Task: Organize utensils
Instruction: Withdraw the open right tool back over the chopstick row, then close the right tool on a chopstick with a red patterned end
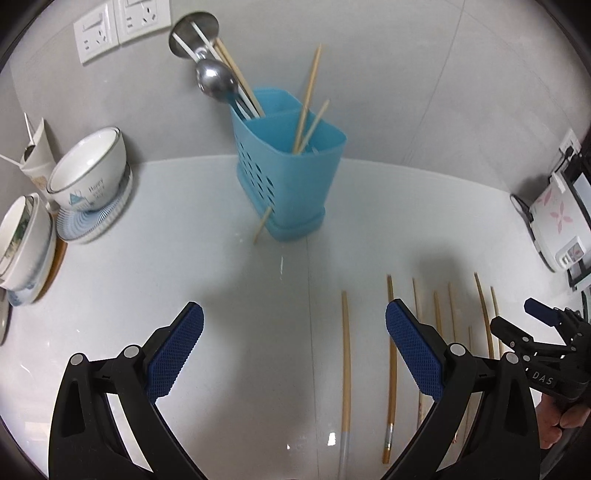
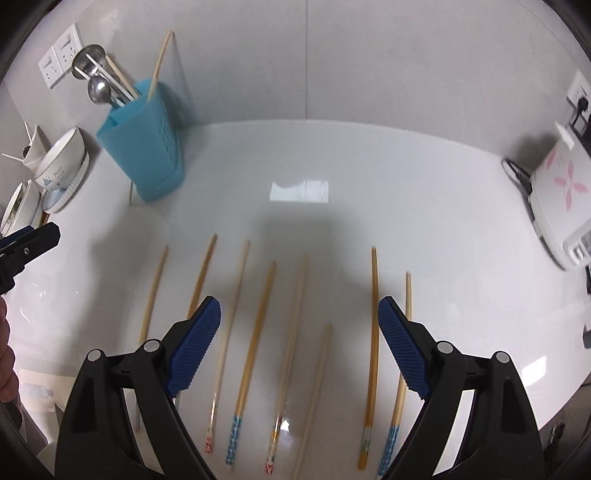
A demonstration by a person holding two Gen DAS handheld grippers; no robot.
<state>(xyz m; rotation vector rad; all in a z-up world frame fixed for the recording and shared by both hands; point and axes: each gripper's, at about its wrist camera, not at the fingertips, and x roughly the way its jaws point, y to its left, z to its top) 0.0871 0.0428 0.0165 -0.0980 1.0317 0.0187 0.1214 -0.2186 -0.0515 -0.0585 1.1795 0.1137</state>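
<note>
Several wooden chopsticks [image 2: 255,343] lie side by side on the white counter, some with patterned ends. My right gripper [image 2: 299,321] hovers open above the middle of the row, nothing between its blue pads. My left gripper [image 1: 294,328] is open too, over bare counter, with one chopstick [image 1: 345,362] lying below between its fingers and the other sticks to its right. A blue perforated utensil holder [image 1: 291,166] stands at the back against the wall, also seen at the left as the holder [image 2: 142,144]. It holds a few chopsticks, a steel spoon [image 1: 214,79] and a ladle.
Stacked bowls on plates [image 1: 88,177] and a paper cup stand at the left. A white appliance with pink flowers [image 2: 557,199] and its cable sit at the right. Wall sockets [image 1: 122,26] are behind the holder. A loose stick [image 1: 261,225] leans at the holder's base.
</note>
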